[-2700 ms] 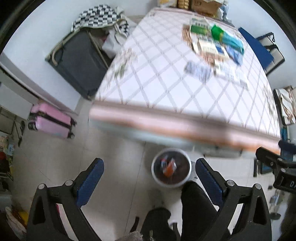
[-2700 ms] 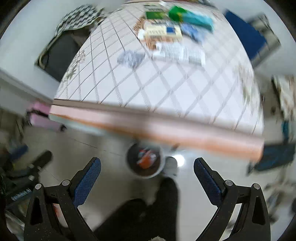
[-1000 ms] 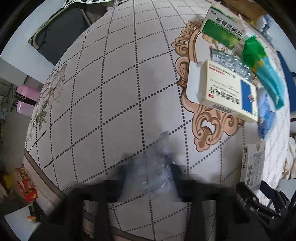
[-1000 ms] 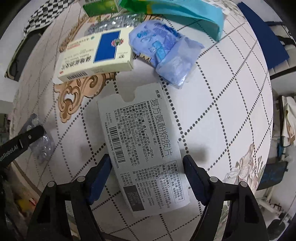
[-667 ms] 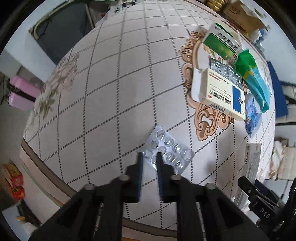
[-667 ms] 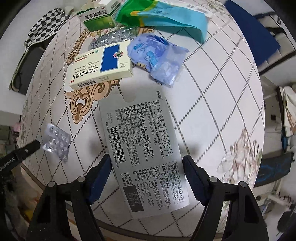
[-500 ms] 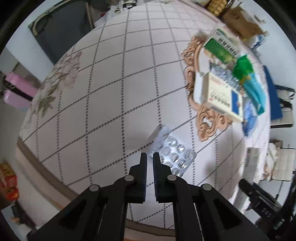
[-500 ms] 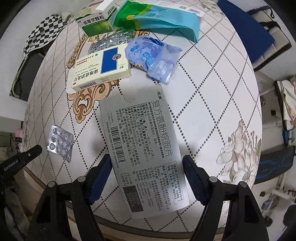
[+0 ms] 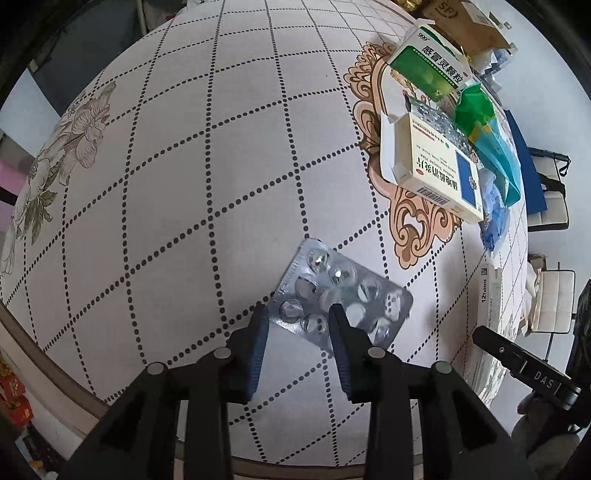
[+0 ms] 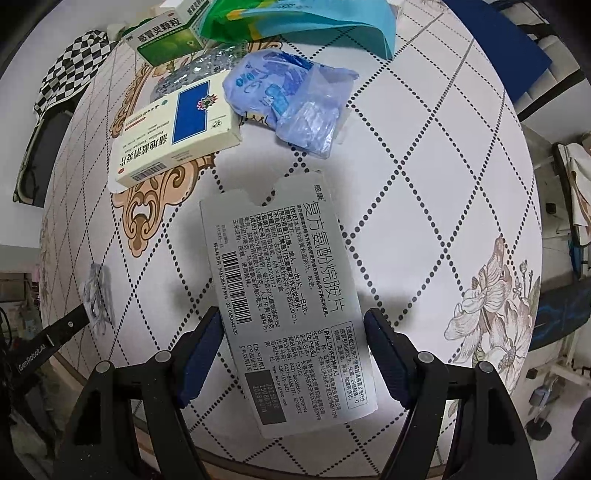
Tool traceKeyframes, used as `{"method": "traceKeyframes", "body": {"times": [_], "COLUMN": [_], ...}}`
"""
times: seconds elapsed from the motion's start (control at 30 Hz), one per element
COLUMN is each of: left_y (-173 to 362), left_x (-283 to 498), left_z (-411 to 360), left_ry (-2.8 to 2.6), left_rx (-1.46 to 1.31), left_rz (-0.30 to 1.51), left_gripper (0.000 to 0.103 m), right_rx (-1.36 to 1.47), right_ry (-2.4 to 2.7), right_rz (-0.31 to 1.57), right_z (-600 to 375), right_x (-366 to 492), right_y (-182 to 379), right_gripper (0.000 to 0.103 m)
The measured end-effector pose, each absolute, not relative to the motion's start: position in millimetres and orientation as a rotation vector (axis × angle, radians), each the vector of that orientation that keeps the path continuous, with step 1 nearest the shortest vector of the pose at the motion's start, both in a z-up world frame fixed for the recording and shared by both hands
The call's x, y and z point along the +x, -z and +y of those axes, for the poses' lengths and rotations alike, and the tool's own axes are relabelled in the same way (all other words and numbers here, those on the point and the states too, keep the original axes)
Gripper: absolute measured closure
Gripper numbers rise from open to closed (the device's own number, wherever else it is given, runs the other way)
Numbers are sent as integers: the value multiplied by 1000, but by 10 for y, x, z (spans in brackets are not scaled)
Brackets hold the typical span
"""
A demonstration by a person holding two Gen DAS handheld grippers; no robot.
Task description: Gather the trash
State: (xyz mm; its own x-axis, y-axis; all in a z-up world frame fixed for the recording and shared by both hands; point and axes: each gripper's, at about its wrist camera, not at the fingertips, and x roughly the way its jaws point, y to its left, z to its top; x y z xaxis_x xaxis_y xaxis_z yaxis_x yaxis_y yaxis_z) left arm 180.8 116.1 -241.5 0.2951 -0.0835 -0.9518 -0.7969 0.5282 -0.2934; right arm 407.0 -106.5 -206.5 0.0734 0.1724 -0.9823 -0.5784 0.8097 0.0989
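A silver blister pack (image 9: pixel 341 297) lies near the table's front edge. My left gripper (image 9: pixel 298 313) is part open, its blue pads at the pack's near corner, one pad over the foil; the pack is not clamped. In the right wrist view the pack (image 10: pixel 96 291) is blurred at the left. My right gripper (image 10: pixel 291 323) is shut on a flattened grey medicine box (image 10: pixel 288 306), pads pressed on its two long edges, held just above the table.
A patterned tablecloth (image 9: pixel 166 166) covers the table. A cream and blue medicine box (image 10: pixel 177 133), a green box (image 10: pixel 166 37), a blue plastic wrapper (image 10: pixel 291 96) and a green-teal bag (image 10: pixel 295 18) lie at the far side. The table edge is close below both grippers.
My left gripper was shut just short of the blister pack half a second ago; now its jaws have parted and reached the pack's near corner. The right gripper keeps hold of the grey box.
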Motion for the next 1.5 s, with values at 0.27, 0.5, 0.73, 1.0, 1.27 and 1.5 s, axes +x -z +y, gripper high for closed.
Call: {"method": "traceKeyframes", "body": {"times": [0.27, 0.5, 0.73, 1.0, 1.27, 1.5], "left_y": [2260, 2438, 2366, 1959, 1498, 1253], "left_x": [1792, 2023, 2223, 2214, 1956, 1482], "left_z": [1181, 1164, 987, 872, 824, 709], "left_ry": [-611, -640, -676, -684, -700, -604], "left_rx": [-953, -862, -743, -642, -530, -509], "left_rz": [1130, 1203, 1252, 1192, 1105, 1029], "left_gripper": [73, 72, 89, 99, 103, 103], "right_rx": [-333, -330, -357, -339, -302, -224], "right_ry": [-591, -585, -586, -585, -599, -570], "right_rz": [1415, 1417, 1389, 1381, 1320, 1241], "right_z": [-1048, -1041, -1000, -1035, -1114, -1304], "right_x": [4148, 4208, 4153, 4105, 3851, 3256], "right_y": [2094, 2119, 2086, 2046, 1810, 1551], "right_gripper": [24, 24, 25, 25, 25, 25]}}
